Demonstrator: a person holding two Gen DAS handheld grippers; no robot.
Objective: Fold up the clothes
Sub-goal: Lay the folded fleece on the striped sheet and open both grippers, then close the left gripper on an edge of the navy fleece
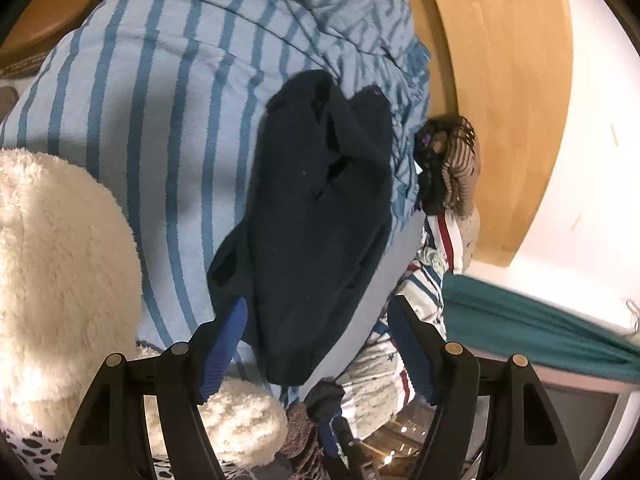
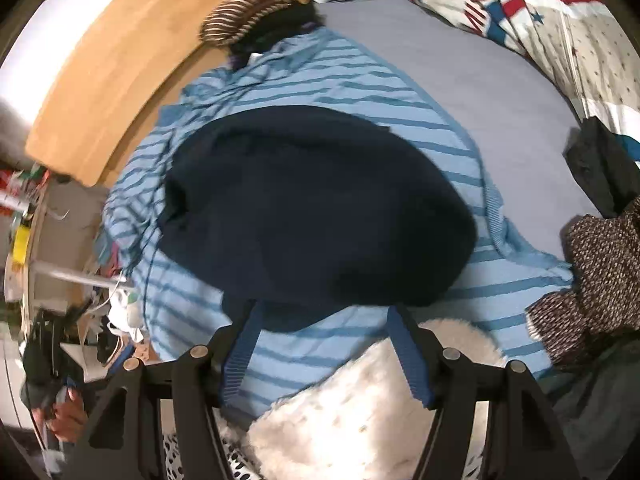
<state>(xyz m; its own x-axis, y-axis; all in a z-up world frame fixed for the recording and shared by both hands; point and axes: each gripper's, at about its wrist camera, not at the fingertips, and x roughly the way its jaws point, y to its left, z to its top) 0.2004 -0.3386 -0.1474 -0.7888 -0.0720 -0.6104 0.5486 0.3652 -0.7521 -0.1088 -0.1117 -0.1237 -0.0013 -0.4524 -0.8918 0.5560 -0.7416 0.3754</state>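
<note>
Black hand-held gripper [image 1: 316, 316], blue ribbed pads [image 1: 224, 350]

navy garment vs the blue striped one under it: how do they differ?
The navy garment is plain and dark; the blue striped garment is light blue with darker stripes. The navy one is the smaller and lies bunched on top; the striped one spreads out past it on all sides. The navy one shows creases and folds in the left wrist view; the striped one is flatter there, rumpled only at its far edge. Both are soft fabric, lying on the bed, ungripped.
</note>
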